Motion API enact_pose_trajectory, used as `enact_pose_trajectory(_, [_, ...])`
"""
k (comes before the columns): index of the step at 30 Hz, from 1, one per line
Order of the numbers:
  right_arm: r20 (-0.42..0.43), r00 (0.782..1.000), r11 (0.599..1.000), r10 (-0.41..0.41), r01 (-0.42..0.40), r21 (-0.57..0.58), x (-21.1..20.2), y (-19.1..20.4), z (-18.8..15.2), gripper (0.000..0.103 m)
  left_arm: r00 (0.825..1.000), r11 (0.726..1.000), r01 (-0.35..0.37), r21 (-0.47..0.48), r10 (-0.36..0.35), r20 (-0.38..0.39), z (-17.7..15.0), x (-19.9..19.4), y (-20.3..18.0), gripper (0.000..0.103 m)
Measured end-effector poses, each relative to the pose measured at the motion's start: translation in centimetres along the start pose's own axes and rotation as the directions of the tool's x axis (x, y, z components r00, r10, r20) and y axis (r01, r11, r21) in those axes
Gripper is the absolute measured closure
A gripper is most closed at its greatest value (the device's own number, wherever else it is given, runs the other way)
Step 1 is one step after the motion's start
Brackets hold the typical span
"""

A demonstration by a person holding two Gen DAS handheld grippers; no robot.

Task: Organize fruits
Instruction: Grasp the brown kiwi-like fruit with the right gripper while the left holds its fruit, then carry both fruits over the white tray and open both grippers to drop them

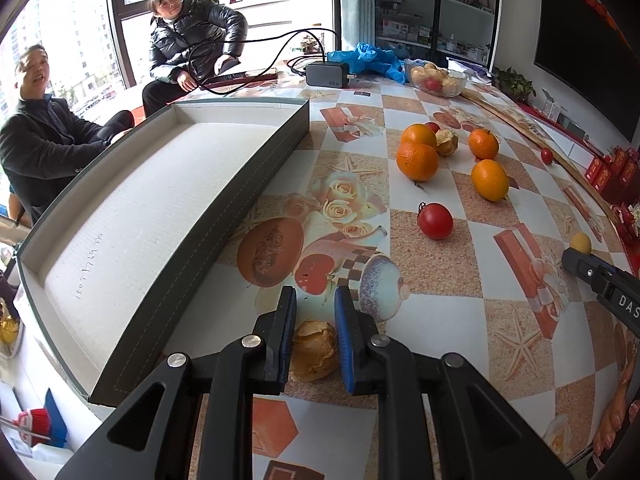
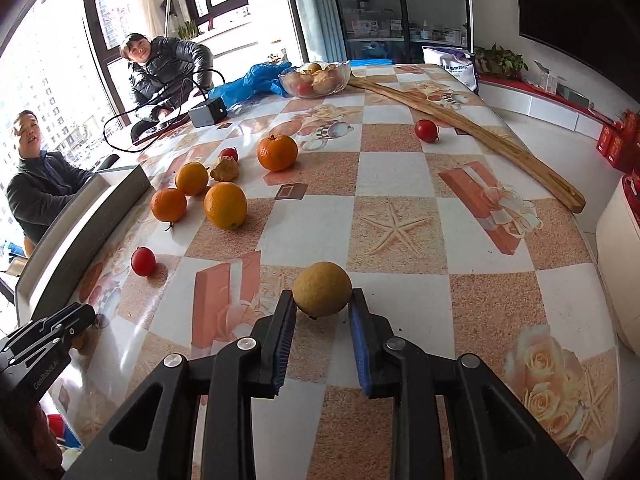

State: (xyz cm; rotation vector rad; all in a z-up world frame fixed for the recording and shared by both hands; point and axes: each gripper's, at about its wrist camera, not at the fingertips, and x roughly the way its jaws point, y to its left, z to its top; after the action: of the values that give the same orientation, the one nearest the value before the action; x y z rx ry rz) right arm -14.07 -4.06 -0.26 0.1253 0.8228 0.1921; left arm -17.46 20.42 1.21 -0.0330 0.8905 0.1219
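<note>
— What's the left gripper [image 1: 315,334] got hold of?

— A wrinkled brown fruit [image 1: 314,350], papery-looking. The blue pads are clamped on either side of it, low over the patterned tablecloth [image 1: 432,292].

— And the grey tray [image 1: 208,216]?

— Just off to that gripper's left, running away from it at a slant. Its white lining is bare as far as I can see.

— The other hand?

— The right gripper [image 2: 323,312] has a round yellow fruit [image 2: 322,289] pinched between its fingertips; the jaws are drawn in narrow, both pads against its sides. The fruit sits right at the tips, resting on or just above the cloth; I can't tell which.

— Where's the rest of the fruit?

— Ahead of the right gripper and to its left: a red tomato [image 2: 143,261] nearest, then a cluster of four oranges [image 2: 225,205] further out, with another wrinkled brown fruit [image 2: 225,169] among them. A second tomato [image 2: 426,131] lies far ahead, slightly right, beside a long wooden strip [image 2: 480,132].

— Anything beyond that?

— A glass bowl [image 2: 315,78] of fruit at the far edge, a blue plastic bag [image 2: 248,82] beside it, and a charger block [image 2: 208,112]. Two people sit by the window.
</note>
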Motion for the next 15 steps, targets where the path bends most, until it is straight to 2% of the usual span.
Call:
enact_pose_trajectory(8, [-0.004,1.000,1.000,-0.010,0.010,-0.012,0.0,0.0,-0.1,0.075,1.000,1.000,0.002,0.003,-0.002,-0.011,0.2,0.0,-0.1,0.081])
enact_pose_trajectory(12, [-0.045,0.999,1.000,-0.011,0.010,-0.027,0.2,0.3,0.6,0.075,0.997,0.997,0.073,-0.030,-0.074,-0.031,0.8,-0.8,0.4,0.082])
enact_pose_trajectory(15, [-0.060,0.998,0.999,0.035,-0.036,-0.025,-0.4,1.4,1.9,0.075,0.995,0.994,0.097,-0.045,-0.097,-0.005,1.5,-2.1,1.2,0.082])
